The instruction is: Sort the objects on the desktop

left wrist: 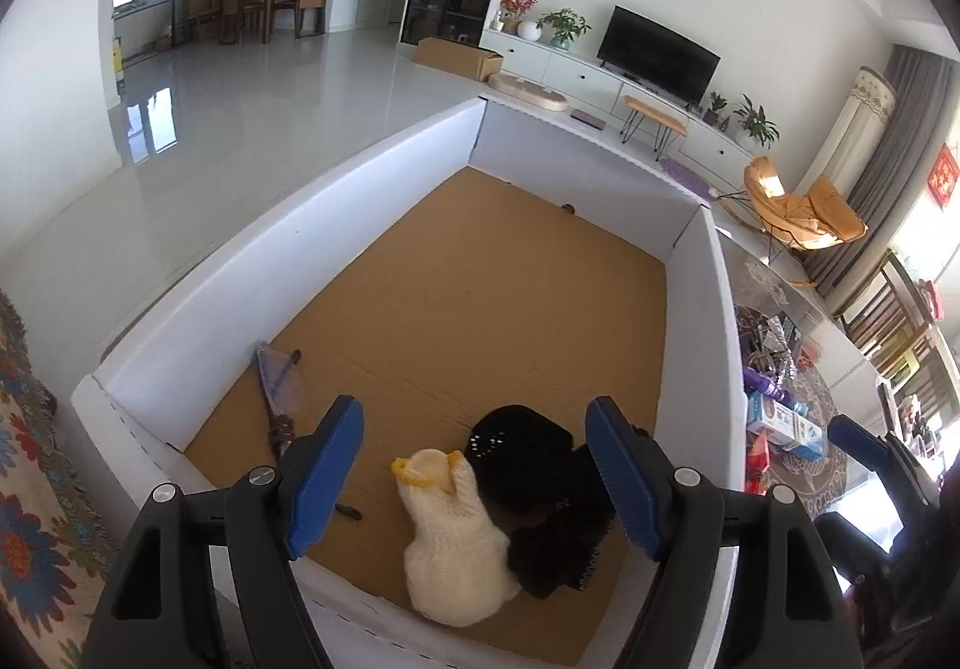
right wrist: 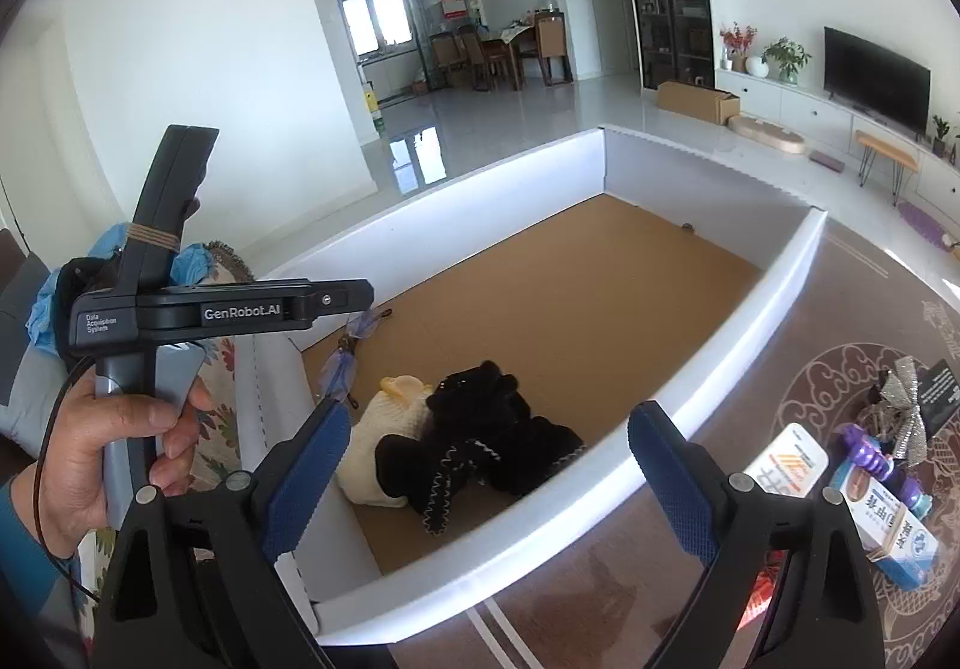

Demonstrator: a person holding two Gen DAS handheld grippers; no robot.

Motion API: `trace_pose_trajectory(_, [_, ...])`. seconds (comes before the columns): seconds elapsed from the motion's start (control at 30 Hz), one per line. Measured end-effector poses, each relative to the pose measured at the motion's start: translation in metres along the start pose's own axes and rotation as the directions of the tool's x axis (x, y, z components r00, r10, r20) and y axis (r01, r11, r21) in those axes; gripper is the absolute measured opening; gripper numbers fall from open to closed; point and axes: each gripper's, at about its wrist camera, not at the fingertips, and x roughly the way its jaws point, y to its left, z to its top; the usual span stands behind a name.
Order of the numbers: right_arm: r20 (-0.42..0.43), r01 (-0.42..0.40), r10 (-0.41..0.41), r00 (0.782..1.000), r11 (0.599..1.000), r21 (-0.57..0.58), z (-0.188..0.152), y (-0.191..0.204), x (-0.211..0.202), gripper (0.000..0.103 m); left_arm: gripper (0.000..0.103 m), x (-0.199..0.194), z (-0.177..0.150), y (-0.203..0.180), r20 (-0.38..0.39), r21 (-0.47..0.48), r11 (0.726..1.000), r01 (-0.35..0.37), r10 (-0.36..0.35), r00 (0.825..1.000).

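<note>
A bright living room with a glossy pale floor lies behind the bench [right wrist: 600,597], a brown patterned top carrying a white-walled box [left wrist: 384,201] with a cardboard floor. Furthest left inside the box, a pair of glasses [left wrist: 277,378] rests against the wall. My left gripper [left wrist: 474,480] hangs over the box's near corner, jaws parted with nothing clamped; below them lies a cream knitted duck [left wrist: 450,543] (yellow beak pointing up), touching a black knitted piece [left wrist: 528,465] on its right. My right gripper [right wrist: 489,480] hovers above the box's near wall, jaws wide and holding nothing. Rightmost, on the bench outside the box, stand 2 small cartons [right wrist: 888,519] beside a purple bottle [right wrist: 876,459].
</note>
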Motion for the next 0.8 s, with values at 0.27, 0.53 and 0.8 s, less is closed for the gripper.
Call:
trace_pose_trajectory(0.27, [-0.179, 0.359, -0.331, 0.926, 0.920, 0.156, -0.129, -0.146, -0.063, 0.101, 0.088, -0.011, -0.063, -0.167, -0.079, 0.261, 0.912, 0.316, -0.307, 0.949])
trace_pose_trajectory(0.53, [-0.269, 0.519, -0.450, 0.852, 0.797, 0.310, -0.211, -0.202, -0.136, 0.101, 0.089, 0.037, -0.142, -0.254, -0.201, 0.400, 0.849, 0.345, -0.286, 0.937])
trace_pose_trajectory(0.8, [-0.284, 0.559, -0.490, 0.824, 0.785, 0.268, -0.214, -0.194, -0.124, 0.103, 0.089, 0.048, -0.150, -0.237, -0.174, 0.323, 0.887, 0.330, -0.287, 0.942])
